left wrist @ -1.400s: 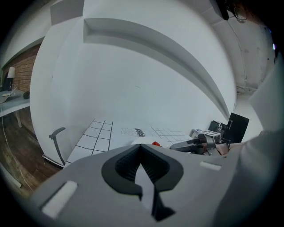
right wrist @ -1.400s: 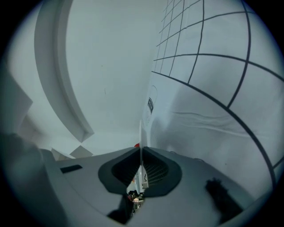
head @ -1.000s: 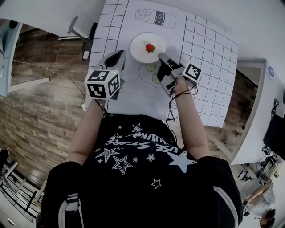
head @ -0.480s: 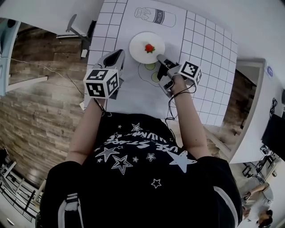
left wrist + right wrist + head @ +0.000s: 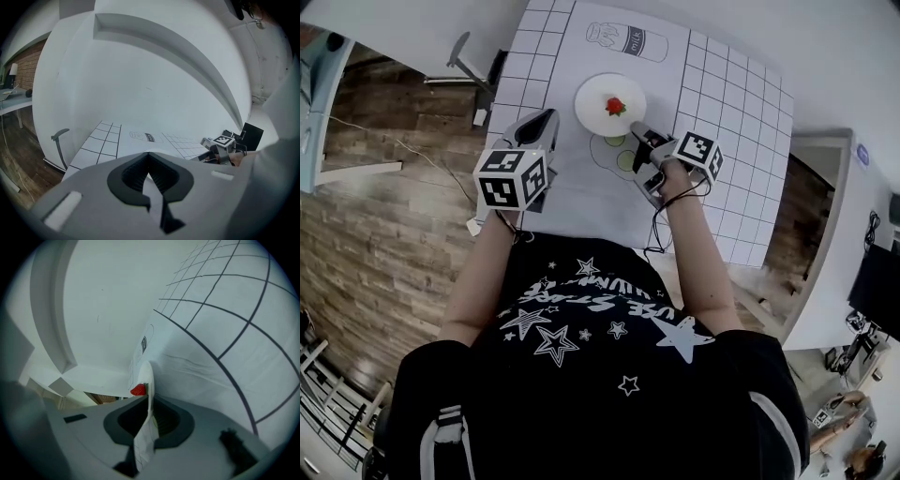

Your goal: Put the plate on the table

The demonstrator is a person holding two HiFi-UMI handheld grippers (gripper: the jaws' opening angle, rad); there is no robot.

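A white plate (image 5: 598,94) with a red strawberry (image 5: 616,106) on it is over the gridded table mat (image 5: 581,187), just below a printed milk carton (image 5: 628,39). My right gripper (image 5: 636,128) is shut on the plate's near rim. In the right gripper view the plate (image 5: 146,376) runs edge-on between the jaws (image 5: 150,401), with the strawberry (image 5: 138,390) beside them. Whether the plate rests on the mat or hangs just above it I cannot tell. My left gripper (image 5: 547,120) hovers left of the plate, apart from it. Its jaws (image 5: 149,154) are shut on nothing.
Green printed circles (image 5: 617,141) lie on the mat just below the plate. The table's left edge (image 5: 502,84) drops to a wooden floor (image 5: 384,187). A white wall (image 5: 140,84) rises behind the table. The right gripper's marker cube (image 5: 220,142) shows in the left gripper view.
The right gripper has rolled a little while holding the plate's rim. The plate and the left gripper stay almost where they were.
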